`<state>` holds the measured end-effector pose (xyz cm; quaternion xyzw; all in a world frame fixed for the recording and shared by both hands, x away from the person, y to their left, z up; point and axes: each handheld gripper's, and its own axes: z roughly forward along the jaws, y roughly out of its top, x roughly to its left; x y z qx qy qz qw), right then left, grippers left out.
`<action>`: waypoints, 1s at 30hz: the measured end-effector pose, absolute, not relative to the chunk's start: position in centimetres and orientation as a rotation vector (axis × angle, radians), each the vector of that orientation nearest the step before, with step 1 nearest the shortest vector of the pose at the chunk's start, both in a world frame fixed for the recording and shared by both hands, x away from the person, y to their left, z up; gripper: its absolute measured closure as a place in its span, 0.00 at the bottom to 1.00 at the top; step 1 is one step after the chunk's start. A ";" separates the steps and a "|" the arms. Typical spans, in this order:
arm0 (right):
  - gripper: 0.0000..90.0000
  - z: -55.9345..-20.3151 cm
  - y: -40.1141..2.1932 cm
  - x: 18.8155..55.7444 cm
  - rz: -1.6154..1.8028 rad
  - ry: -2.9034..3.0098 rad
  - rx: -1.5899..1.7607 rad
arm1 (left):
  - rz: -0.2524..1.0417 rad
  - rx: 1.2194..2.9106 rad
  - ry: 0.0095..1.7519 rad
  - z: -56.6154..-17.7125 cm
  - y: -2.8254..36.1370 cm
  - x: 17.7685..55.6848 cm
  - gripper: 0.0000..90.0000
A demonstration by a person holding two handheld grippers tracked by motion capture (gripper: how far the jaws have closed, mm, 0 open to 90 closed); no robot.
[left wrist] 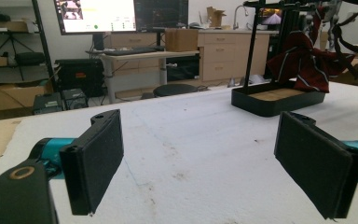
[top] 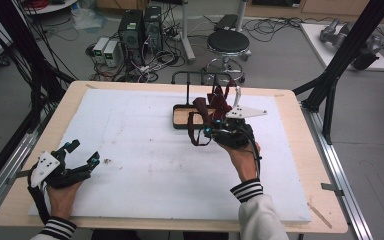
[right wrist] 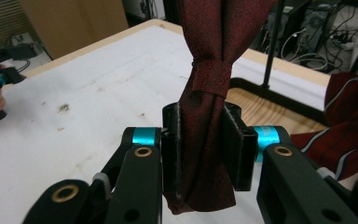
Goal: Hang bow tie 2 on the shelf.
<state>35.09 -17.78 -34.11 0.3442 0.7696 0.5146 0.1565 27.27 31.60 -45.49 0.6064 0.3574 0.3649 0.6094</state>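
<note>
A wooden table (top: 20, 200) carries a large white foam sheet (top: 145, 160) with a few small brown stains. Toward the far side of the sheet stands a black metal rack with a shallow tray and wooden floor (top: 182, 118); a thin black post and a bar rise from it.

The right gripper (right wrist: 200, 149) is above the sheet, just beside the near edge of this tray. Its fingers (right wrist: 171, 149) are pressed together on a dark red bow tie of fine woven cloth (right wrist: 205, 70), and they grip it below its knot, so the cloth stands up between them and a small end hangs under them. In the high view a dark strap loop (top: 196, 134) hangs from the same bundle at this gripper.

A second dark red bow tie with thin pale stripes (left wrist: 307, 63) is draped at the rack, partly over the tray.

The left gripper (top: 82, 155) rests low near the left front corner of the sheet, well apart from the rack. Its fingers (left wrist: 95, 161) stand wide apart and hold nothing.
</note>
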 end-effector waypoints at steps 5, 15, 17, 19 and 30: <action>0.79 -33.7 -17.7 35.8 1.461 2.176 0.971 | 0.842 1.398 0.826 -45.5 31.6 27.3 0.18; 0.79 -32.3 -17.0 38.1 1.501 2.082 0.988 | 0.842 1.399 0.827 -45.5 31.6 27.3 0.18; 0.79 -32.3 -17.0 38.5 1.500 2.066 0.988 | 0.842 1.399 0.827 -45.5 31.6 27.3 0.18; 0.79 -32.3 -17.0 38.7 1.510 2.045 1.003 | 0.842 1.398 0.827 -45.5 31.6 27.3 0.18; 0.79 -32.1 -16.8 40.2 1.547 1.983 1.035 | 0.842 1.401 0.826 -45.5 31.6 27.3 0.18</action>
